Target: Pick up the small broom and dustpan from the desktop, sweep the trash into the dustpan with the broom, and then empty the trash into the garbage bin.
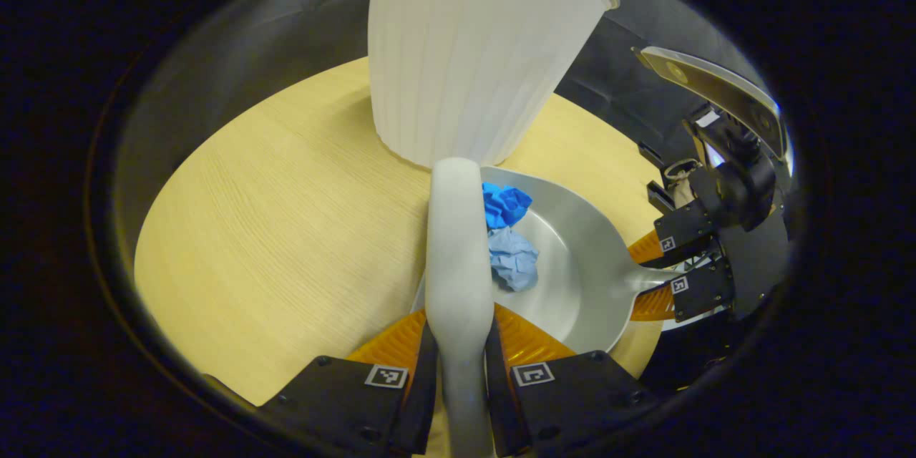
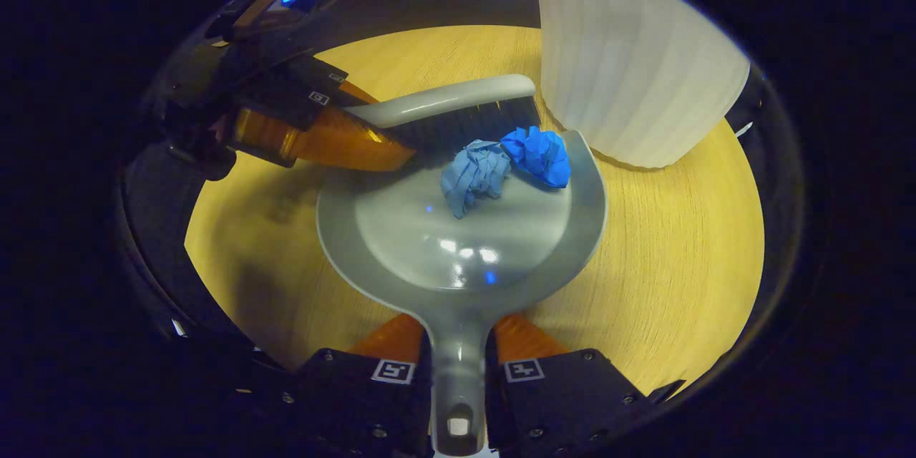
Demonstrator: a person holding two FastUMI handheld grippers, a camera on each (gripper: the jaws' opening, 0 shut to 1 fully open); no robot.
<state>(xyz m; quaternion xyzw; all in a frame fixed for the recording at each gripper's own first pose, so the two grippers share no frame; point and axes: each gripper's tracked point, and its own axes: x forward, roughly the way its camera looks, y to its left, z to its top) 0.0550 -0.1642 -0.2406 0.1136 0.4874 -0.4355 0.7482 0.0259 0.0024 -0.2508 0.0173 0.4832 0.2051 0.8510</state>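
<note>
My left gripper is shut on the grey handle of the small broom, which points toward the white ribbed garbage bin. In the right gripper view the broom lies across the far rim of the grey dustpan, its dark bristles touching the trash. My right gripper is shut on the dustpan's handle. A light blue paper ball and a bright blue paper ball sit inside the dustpan by its open lip. In the left gripper view the dustpan holds both balls right of the broom.
The pale wooden tabletop stretches to the left of the broom. The garbage bin stands just beyond the dustpan's lip, at the far right in the right gripper view. The right gripper and its dark housing show at the table's right edge.
</note>
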